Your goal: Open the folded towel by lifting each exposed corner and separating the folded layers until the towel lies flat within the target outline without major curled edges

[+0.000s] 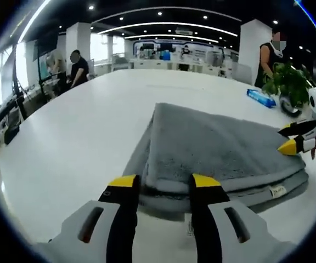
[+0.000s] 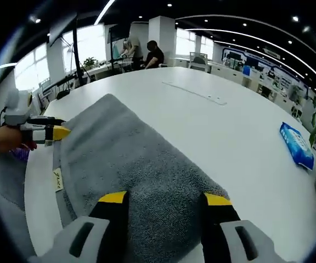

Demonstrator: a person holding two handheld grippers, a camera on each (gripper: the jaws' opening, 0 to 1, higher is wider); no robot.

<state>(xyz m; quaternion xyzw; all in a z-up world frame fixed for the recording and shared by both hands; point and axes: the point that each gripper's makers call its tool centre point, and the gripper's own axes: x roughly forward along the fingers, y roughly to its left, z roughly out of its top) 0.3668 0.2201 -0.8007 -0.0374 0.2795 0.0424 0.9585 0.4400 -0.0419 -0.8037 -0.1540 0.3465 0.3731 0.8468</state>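
The towel (image 1: 218, 153) lay folded on the white surface (image 1: 81, 137), layers stacked. Left claw (image 1: 163, 183) straddled its near edge, released, poised to pinch a corner; right claw (image 2: 166, 198) hovered released over the opposite corner.

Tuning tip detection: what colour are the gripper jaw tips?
Yellow on black jaws, clearest on the left gripper in the left gripper view.

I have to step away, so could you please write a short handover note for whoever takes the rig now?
Left gripper: open, jaws astride the towel's folded edge, nothing pinched.
Right gripper: open, over another towel edge, nothing held.
Towel: grey, folded in layers on the white table, label showing at one edge.
Done: grippers placed at the towel.
Left: lift each corner, separate the layers, lay it flat. No outline visible here.
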